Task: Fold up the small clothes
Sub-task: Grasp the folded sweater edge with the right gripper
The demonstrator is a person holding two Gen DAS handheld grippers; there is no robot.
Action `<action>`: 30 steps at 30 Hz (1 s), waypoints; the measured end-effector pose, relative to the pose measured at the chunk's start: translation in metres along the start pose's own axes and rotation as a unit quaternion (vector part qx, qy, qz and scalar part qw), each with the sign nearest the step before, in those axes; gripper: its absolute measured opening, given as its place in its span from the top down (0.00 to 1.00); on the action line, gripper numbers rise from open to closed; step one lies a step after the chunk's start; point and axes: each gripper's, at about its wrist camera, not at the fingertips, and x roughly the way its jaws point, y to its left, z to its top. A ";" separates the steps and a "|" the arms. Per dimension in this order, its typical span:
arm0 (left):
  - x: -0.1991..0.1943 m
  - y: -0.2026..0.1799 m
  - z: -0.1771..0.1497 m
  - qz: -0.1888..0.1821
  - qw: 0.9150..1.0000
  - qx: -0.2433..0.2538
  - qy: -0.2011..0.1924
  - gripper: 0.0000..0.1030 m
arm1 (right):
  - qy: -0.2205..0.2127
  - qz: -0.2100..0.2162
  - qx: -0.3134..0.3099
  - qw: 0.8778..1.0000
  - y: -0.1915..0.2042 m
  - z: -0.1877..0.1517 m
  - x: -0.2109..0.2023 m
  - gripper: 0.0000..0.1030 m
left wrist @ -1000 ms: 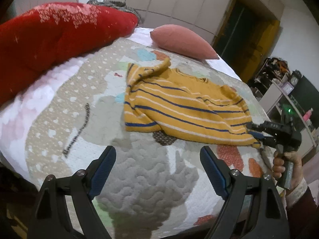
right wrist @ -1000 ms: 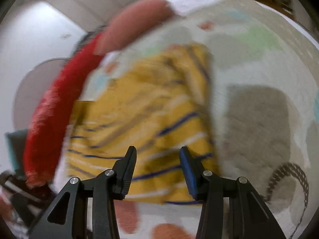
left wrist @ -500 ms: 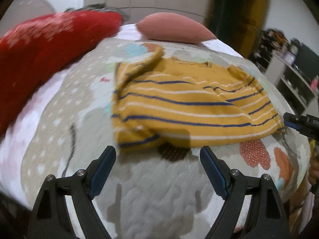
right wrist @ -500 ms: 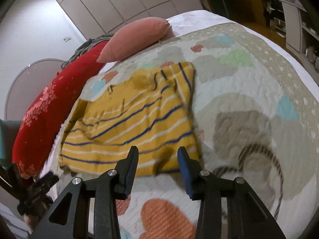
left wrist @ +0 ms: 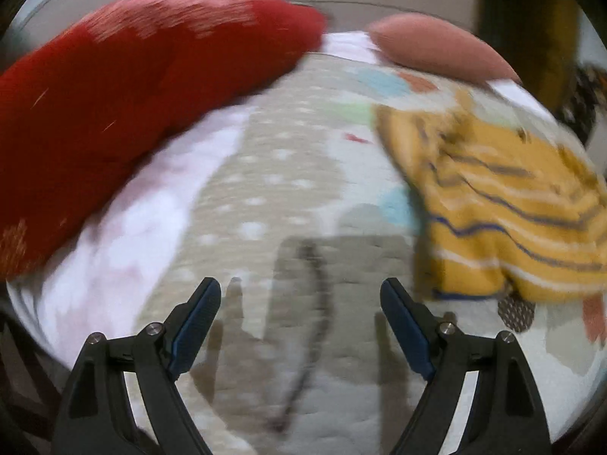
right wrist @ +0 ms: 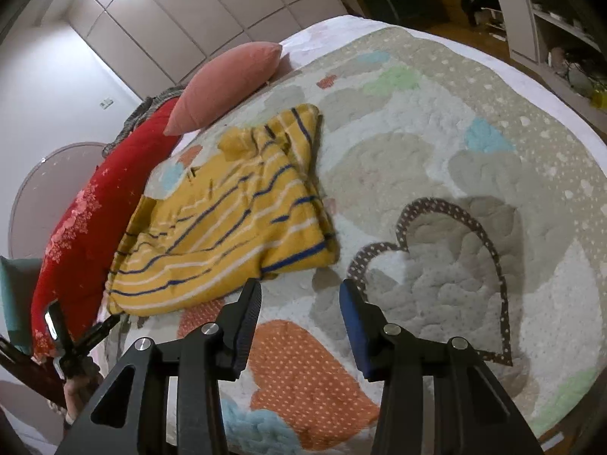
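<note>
A small yellow sweater (right wrist: 227, 220) with blue and white stripes lies folded on the patterned quilt (right wrist: 436, 159). In the blurred left wrist view it (left wrist: 504, 204) sits at the right. My left gripper (left wrist: 299, 303) is open and empty, over bare quilt to the left of the sweater; it also shows in the right wrist view (right wrist: 76, 337) at the bed's left edge. My right gripper (right wrist: 299, 299) is open and empty, just in front of the sweater's near corner.
A red bolster (right wrist: 87, 220) runs along the far left side of the bed, also in the left wrist view (left wrist: 114, 106). A pink pillow (right wrist: 224, 83) lies at the head. Shelves (right wrist: 550, 19) stand to the right of the bed.
My left gripper has swung left, so the sweater slid to the right of its view. My right gripper has pulled back from the sweater's edge and opened wider.
</note>
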 end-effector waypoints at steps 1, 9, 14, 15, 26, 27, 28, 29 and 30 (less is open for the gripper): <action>-0.005 0.011 0.002 -0.009 1.000 -0.021 -0.003 0.17 | -0.002 0.002 -0.008 1.000 0.006 0.002 -0.001 0.54; -0.057 0.023 -0.013 -0.076 0.994 -0.068 -0.044 0.17 | 0.038 0.060 -0.108 0.992 0.105 0.019 0.036 0.48; -0.072 0.018 -0.037 -0.118 0.988 -0.085 -0.043 0.17 | 0.103 0.086 -0.183 0.974 0.192 0.009 0.095 0.45; -0.074 0.017 -0.042 -0.125 0.988 -0.087 -0.042 0.17 | 0.111 0.086 -0.197 0.970 0.206 0.006 0.105 0.44; -0.072 0.064 -0.080 -0.154 0.977 -0.144 -0.029 0.17 | 0.152 -0.036 -0.313 0.937 0.350 -0.005 0.258 0.27; -0.070 0.070 -0.082 -0.154 0.976 -0.153 -0.026 0.17 | 0.151 -0.054 -0.321 0.933 0.357 -0.007 0.268 0.25; -0.068 0.077 -0.085 -0.152 0.975 -0.163 -0.023 0.17 | 0.150 -0.075 -0.331 0.929 0.365 -0.010 0.278 0.20; -0.067 0.081 -0.088 -0.150 0.974 -0.170 -0.021 0.17 | 0.145 -0.095 -0.342 0.924 0.370 -0.014 0.285 0.19; -0.065 0.086 -0.090 -0.148 0.973 -0.177 -0.019 0.17 | 0.137 -0.125 -0.360 0.914 0.377 -0.020 0.292 0.19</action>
